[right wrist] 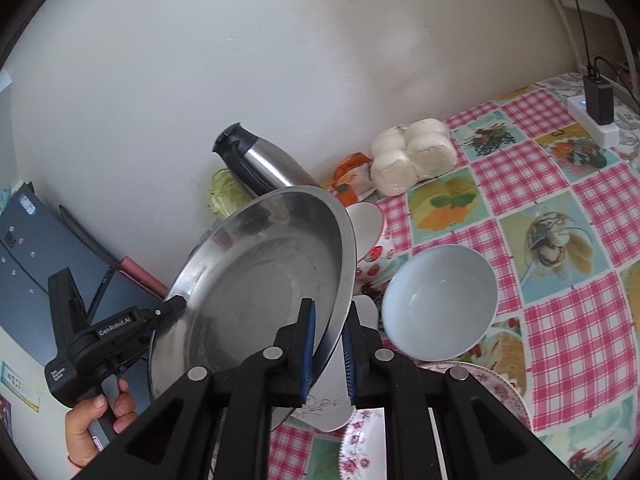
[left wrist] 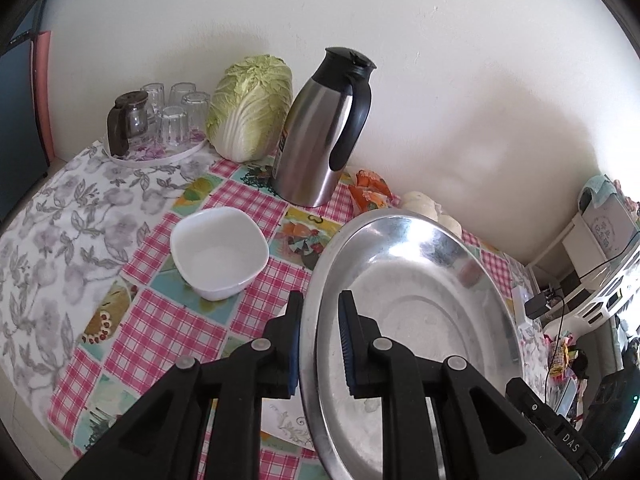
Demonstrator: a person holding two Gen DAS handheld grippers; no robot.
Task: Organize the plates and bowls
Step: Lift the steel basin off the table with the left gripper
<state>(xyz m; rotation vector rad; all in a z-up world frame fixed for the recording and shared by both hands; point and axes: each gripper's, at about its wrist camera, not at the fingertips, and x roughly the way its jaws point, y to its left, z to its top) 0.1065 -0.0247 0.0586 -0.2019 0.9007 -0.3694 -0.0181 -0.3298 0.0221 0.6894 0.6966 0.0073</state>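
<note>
Centrally, a large steel plate (left wrist: 416,312) is held tilted above the table, carried between both claws. The left gripper (left wrist: 319,312) is clamped on the plate's rim at one side, one blue pad inside the dish and one outside. The right gripper (right wrist: 330,328) pinches the opposite rim in the same way. In the right wrist view the person's hand (right wrist: 94,424) is seen holding the left tool's handle at the plate's far edge.

Around the plate, other dishes sit apart on the checked tablecloth (right wrist: 560,320). A white square bowl (left wrist: 220,252) stands alone to the left. A pale round bowl (right wrist: 440,304) lies just right of the plate, with a strawberry-patterned bowl (right wrist: 370,240) behind it. Floral plates (right wrist: 360,440) show beneath the right claw, partly hidden.

Farther back stand a steel thermos jug (left wrist: 320,132), a cabbage (left wrist: 250,108), upturned glasses on a tray (left wrist: 176,116) and a bag of white buns (right wrist: 412,156).

Judging by the scattered bowls and unstacked plates, the sorting looks barely begun: the steel plate has yet to be set down, and most dishes remain ungrouped.
</note>
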